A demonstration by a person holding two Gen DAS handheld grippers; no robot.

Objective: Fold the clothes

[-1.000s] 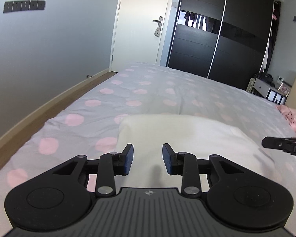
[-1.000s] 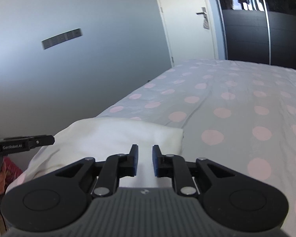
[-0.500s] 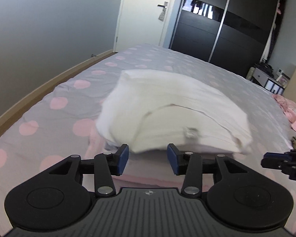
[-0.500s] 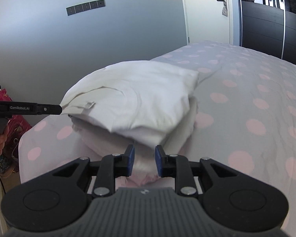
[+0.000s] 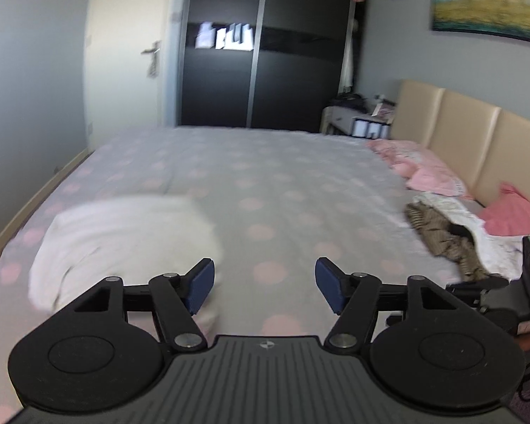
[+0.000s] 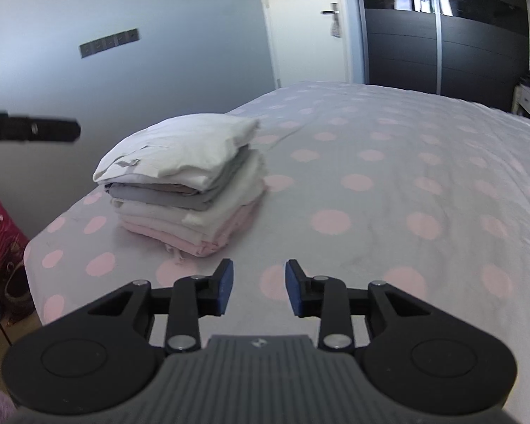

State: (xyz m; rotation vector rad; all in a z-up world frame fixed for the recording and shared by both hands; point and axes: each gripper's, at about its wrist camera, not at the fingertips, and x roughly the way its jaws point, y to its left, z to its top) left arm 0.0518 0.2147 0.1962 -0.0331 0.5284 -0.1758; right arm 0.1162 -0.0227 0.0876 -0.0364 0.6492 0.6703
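Above the bed, both grippers angled downward, jaws parted, empty

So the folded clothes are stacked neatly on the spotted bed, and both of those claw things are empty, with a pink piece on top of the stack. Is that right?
Almost. The top of the stack of folded clothes is a white piece; the pink ones lie at the bottom, as the right wrist view shows. The rest holds: the stack sits on the spotted bed, and the left gripper and right gripper are both open with nothing between them.
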